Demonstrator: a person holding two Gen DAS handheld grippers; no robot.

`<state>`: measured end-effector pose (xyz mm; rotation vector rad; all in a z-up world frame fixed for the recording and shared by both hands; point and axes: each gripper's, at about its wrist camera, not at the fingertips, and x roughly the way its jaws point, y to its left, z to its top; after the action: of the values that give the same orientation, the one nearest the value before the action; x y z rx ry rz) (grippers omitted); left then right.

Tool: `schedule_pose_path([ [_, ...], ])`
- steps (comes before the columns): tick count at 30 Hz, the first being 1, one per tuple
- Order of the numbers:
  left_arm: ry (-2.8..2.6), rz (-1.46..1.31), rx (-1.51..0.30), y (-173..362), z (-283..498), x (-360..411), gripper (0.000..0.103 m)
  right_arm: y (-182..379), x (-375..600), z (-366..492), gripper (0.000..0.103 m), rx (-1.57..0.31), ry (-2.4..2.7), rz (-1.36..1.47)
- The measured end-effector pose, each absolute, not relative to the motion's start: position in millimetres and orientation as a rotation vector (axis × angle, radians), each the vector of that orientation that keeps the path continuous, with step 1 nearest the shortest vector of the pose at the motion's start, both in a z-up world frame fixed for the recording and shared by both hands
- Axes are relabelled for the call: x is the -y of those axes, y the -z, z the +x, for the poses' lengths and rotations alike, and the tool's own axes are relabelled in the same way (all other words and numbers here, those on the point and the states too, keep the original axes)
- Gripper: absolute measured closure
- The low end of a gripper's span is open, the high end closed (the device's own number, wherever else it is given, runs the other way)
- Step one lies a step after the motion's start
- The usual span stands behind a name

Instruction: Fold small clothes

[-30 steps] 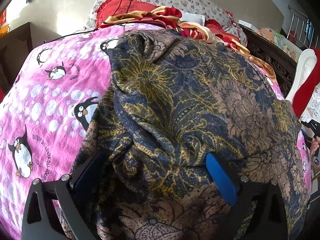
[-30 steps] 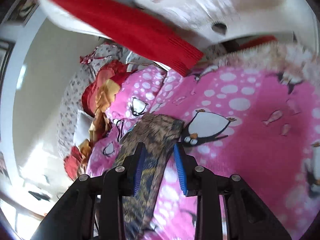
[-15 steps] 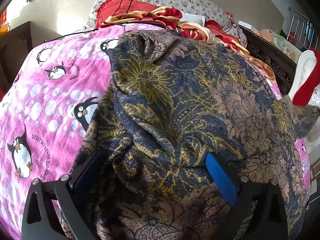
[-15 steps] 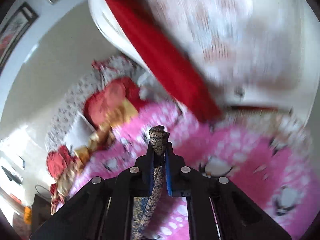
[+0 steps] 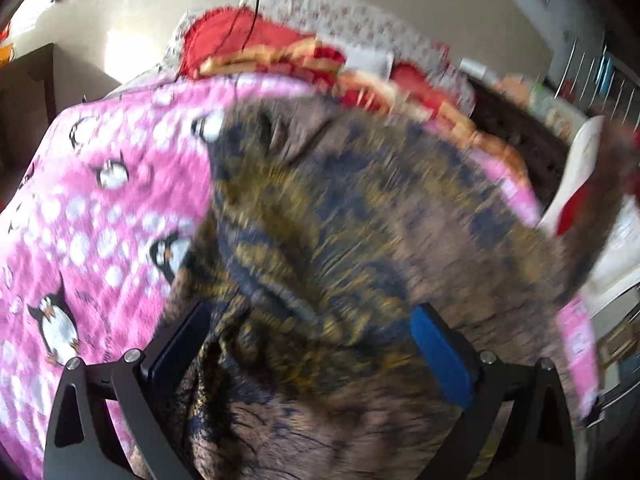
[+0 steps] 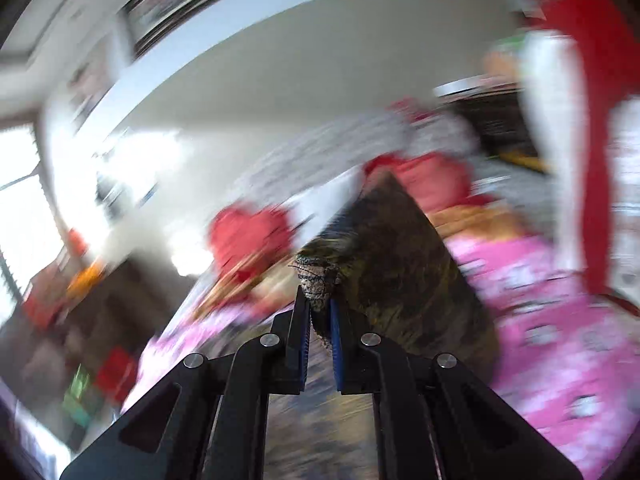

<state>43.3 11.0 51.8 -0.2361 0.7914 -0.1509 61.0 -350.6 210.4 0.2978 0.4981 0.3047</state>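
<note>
Fleecy pink blanket point(image 5: 92, 216); right gripper point(image 6: 320, 320) pinches rumpled paisley cloth point(image 5: 360, 220).

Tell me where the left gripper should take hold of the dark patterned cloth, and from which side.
Probably the raised fold of the patterned cloth bunched between the left gripper's wide-apart fingers, approached from the near edge, straight ahead. The right gripper already pinches one corner, lifting that end off the pink blanket.

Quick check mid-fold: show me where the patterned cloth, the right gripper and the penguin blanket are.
patterned cloth point(image 5: 360, 208): left wrist view, middle of the draped fabric.
right gripper point(image 6: 319, 322): right wrist view, between the fingertips pinching the cloth's bunched edge.
penguin blanket point(image 5: 88, 220): left wrist view, bare pink part at left.
</note>
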Motion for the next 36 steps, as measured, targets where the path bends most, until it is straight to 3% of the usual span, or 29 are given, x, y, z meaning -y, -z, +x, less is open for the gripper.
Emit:
schedule_pose_path([
  [4,0.222,-0.315,-0.774,-82,45,-17,0.001,-130,252,78,0.086,-0.692,-0.407,0.157],
  [8,0.333,-0.474,-0.903,-79,72,-7,0.001,-67,212,68,0.086,-0.793,-0.405,0.057],
  [12,0.455,-0.608,-1.052,-61,104,23,0.014,-53,209,52,0.086,-0.775,-0.386,0.012],
  [17,0.496,-0.659,-1.178,-44,125,59,0.021,-61,201,38,0.086,-0.723,-0.369,-0.083],
  [20,0.482,-0.716,-1.217,-33,132,66,0.039,-64,199,32,0.086,-0.694,-0.368,-0.124],
  [22,0.456,-0.734,-1.260,-22,134,68,0.080,-66,198,30,0.086,-0.682,-0.364,-0.137],
  [25,0.423,-0.686,-1.251,-20,130,70,0.099,-65,198,29,0.086,-0.675,-0.357,-0.152],
  [30,0.461,-0.473,-1.117,-63,114,86,0.100,-57,201,13,0.083,-0.694,-0.339,-0.180],
  [32,0.531,-0.409,-1.045,-93,106,90,0.100,-48,206,5,0.070,-0.722,-0.301,-0.207],
  [36,0.683,-0.356,-0.879,-168,84,88,0.100,-39,217,12,0.069,-0.794,-0.223,-0.191],
])
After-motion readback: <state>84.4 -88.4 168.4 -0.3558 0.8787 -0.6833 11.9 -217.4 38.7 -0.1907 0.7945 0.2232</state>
